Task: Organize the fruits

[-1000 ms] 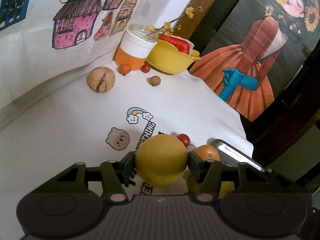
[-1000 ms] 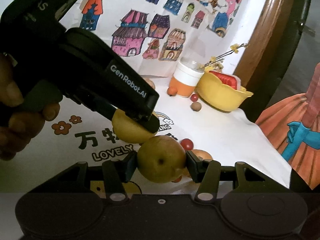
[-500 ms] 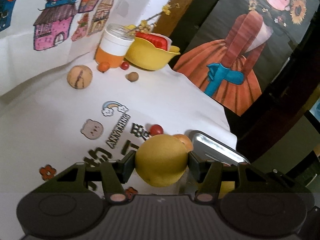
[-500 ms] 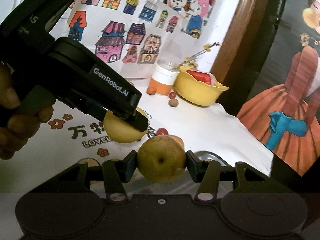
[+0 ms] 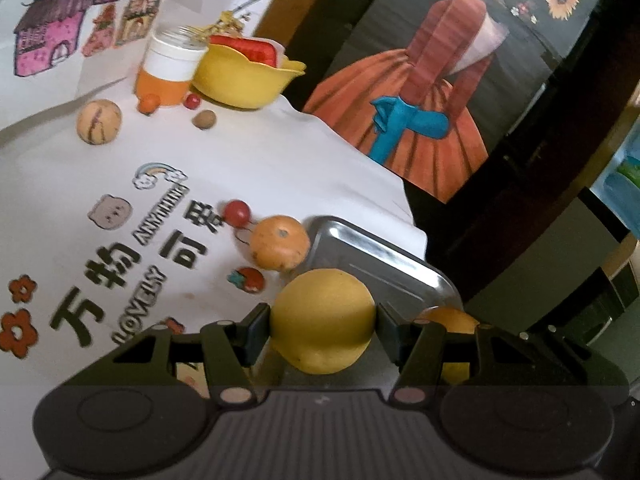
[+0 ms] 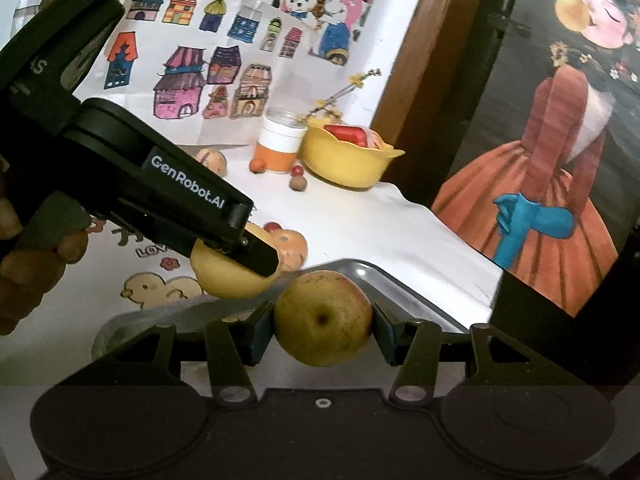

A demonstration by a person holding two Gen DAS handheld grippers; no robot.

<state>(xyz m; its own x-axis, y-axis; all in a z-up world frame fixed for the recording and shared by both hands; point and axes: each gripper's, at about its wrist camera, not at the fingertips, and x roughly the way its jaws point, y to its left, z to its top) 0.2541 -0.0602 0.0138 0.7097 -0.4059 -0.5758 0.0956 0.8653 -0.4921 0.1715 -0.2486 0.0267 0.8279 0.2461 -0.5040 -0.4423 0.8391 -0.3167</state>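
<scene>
My left gripper (image 5: 323, 330) is shut on a yellow lemon (image 5: 322, 320), held above the near-left edge of a metal tray (image 5: 384, 260). The same lemon (image 6: 224, 276) shows in the right wrist view under the left gripper's black body (image 6: 160, 192), which a hand (image 6: 32, 256) holds. My right gripper (image 6: 323, 330) is shut on a greenish-brown pear (image 6: 323, 318) over the tray (image 6: 400, 292). An orange (image 5: 280, 243) and a small red fruit (image 5: 237, 212) lie on the cloth just left of the tray. Another orange fruit (image 5: 454, 320) peeks out behind the left gripper's right finger.
At the back stand a yellow bowl (image 5: 244, 76) with red contents, an orange-and-white jar (image 5: 170, 70), a striped round fruit (image 5: 98, 121), a small orange fruit (image 5: 149, 103), a red berry (image 5: 193, 100) and a brown nut (image 5: 204, 120). The table's right edge drops off beside the tray.
Both grippers have carried their fruits back and to the right, from over the printed cloth to over the metal tray. Both stay shut on their fruit.
</scene>
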